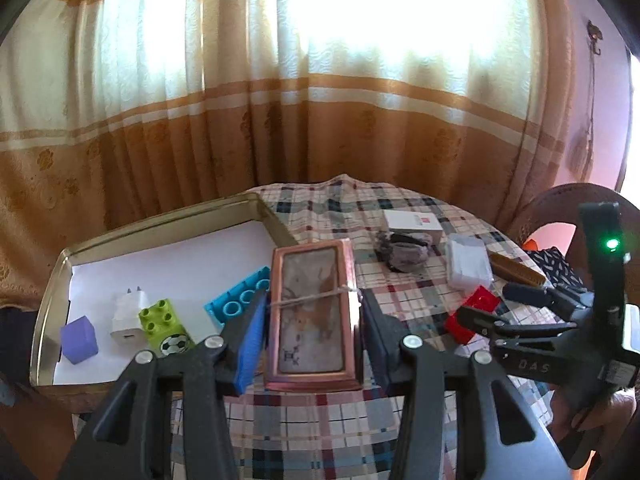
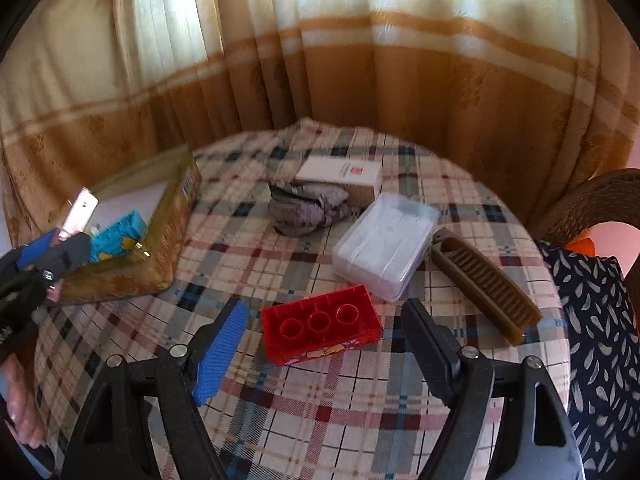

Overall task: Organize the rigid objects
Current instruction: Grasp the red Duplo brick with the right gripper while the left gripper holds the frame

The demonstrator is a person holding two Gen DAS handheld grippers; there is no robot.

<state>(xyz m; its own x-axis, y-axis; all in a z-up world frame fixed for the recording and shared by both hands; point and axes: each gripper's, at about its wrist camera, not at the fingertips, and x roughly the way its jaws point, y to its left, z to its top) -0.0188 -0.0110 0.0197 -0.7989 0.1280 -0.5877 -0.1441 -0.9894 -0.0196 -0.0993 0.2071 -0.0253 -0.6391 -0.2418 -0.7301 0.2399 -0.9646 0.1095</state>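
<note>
**Framed box held at the tin's corner, red brick between spread fingers**

The left gripper (image 1: 314, 316) is clenched on a copper-framed box (image 1: 311, 312), held above the checked tablecloth (image 1: 320, 432) just beside the near right corner of the open tin tray (image 1: 48, 320). Inside the tray lie a purple cube (image 1: 79, 339), a white charger (image 1: 129, 314), a green brick (image 1: 164, 320) and a blue brick (image 1: 240, 298), with bare white lining behind them. The right gripper (image 2: 326, 340) stands released, its fingers either side of the red brick (image 2: 320, 326) without touching. A clear plastic case (image 2: 384, 244) and a brown comb (image 2: 486, 284) crowd the brick's far side.
</note>
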